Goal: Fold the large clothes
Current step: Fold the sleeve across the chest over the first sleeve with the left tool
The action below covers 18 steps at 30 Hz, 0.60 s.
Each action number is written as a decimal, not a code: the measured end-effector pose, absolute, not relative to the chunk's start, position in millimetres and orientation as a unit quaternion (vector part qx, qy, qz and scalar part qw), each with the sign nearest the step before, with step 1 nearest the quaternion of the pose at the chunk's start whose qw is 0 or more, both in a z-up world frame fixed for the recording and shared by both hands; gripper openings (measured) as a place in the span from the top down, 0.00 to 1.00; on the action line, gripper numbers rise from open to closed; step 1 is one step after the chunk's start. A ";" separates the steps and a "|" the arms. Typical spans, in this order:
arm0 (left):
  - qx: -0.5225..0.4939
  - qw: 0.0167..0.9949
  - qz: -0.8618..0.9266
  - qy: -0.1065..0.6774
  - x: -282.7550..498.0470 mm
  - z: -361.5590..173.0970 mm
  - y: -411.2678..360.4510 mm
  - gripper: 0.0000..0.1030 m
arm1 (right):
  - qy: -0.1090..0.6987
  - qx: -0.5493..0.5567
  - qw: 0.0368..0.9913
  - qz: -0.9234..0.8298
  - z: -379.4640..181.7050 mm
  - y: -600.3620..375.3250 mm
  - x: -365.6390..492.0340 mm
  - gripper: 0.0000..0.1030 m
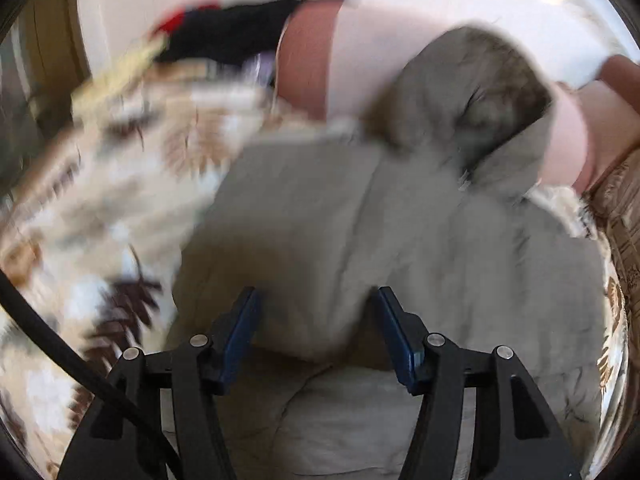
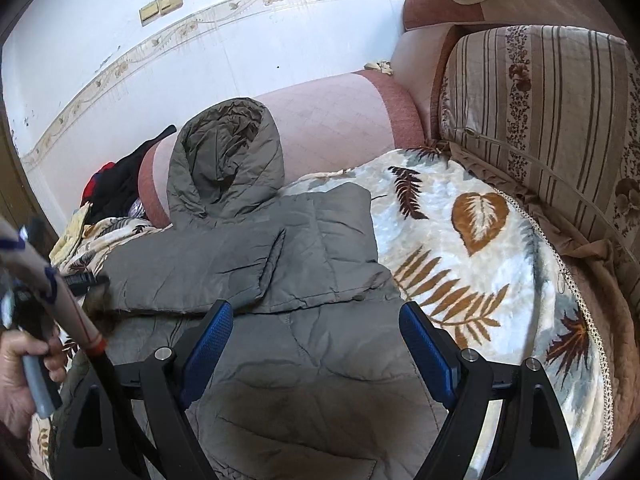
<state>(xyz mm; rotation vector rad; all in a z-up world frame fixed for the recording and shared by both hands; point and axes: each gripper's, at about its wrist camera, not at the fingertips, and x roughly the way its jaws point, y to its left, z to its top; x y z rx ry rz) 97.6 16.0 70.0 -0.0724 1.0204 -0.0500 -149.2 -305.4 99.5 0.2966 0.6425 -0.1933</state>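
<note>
A grey-green padded hooded jacket [image 2: 248,256] lies on a leaf-patterned blanket [image 2: 480,220] on a sofa. Its hood [image 2: 224,160] leans on the pink armrest [image 2: 332,116], and one sleeve is folded across the chest. My right gripper [image 2: 316,316] hovers open over the jacket's lower half with nothing between its blue pads. The left wrist view is blurred. There my left gripper [image 1: 318,300] stands open low over the jacket [image 1: 360,220], with a fold of fabric bulging between the pads, which do not press on it. A hand [image 2: 20,368] holds that gripper at the jacket's left edge.
A striped back cushion [image 2: 540,120] stands to the right. A pile of dark and red clothes [image 2: 116,184] lies beyond the armrest on the left, also in the left wrist view [image 1: 232,36]. The white wall with a floral border runs behind. A black cable [image 1: 60,344] crosses the left wrist view.
</note>
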 end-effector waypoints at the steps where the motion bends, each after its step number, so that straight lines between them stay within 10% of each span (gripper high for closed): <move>1: -0.026 0.858 -0.026 0.513 103.6 52.7 15.8 0.42 | 0.317 0.144 0.933 -0.093 97.8 -304.1 -147.7 0.14; 18: -0.002 0.899 -0.063 0.434 -38.9 100.7 31.3 0.42 | 0.357 0.142 0.922 -0.050 80.7 -285.1 -140.5 0.14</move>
